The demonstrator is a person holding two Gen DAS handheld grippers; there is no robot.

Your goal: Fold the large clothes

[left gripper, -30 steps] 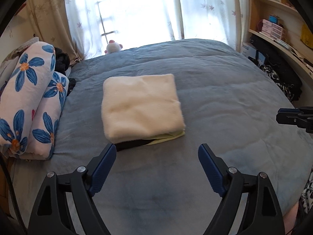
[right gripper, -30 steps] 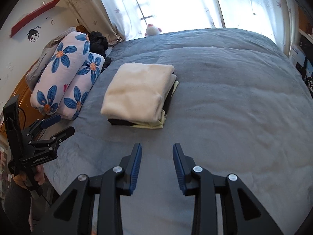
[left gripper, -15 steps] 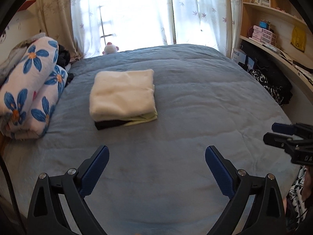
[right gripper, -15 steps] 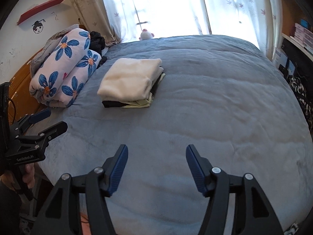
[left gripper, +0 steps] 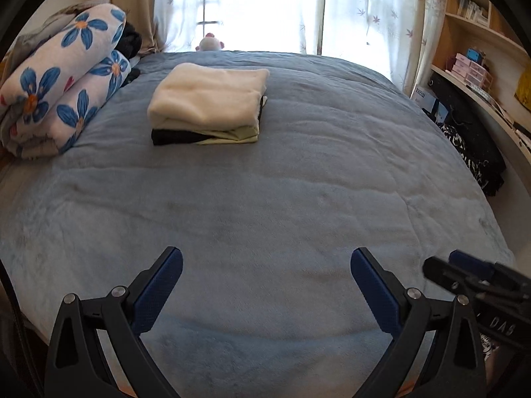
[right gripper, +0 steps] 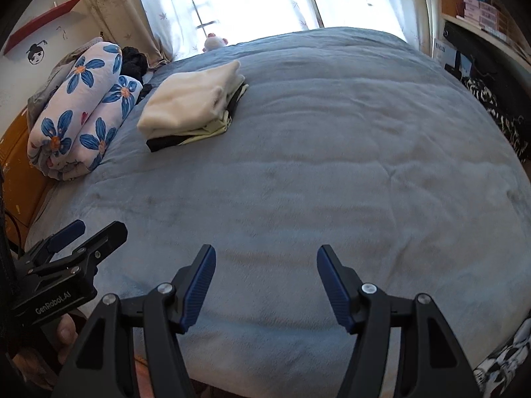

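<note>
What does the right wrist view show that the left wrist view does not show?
Only the right wrist view shows the red wall shelf, the face drawing under it, and a hand below the left tongs.

Only the left wrist view shows the yellow item on the bookshelf.

Both show the blue bedspread, the folded clothes stack, the floral quilt, the plush toy and the bright window. Both tongs are open and empty.

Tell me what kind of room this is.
Most likely a bedroom in a home. A wide bed with a blue blanket fills the view, a rolled floral quilt lies along its edge, and sheer curtains cover a bright window behind.
</note>
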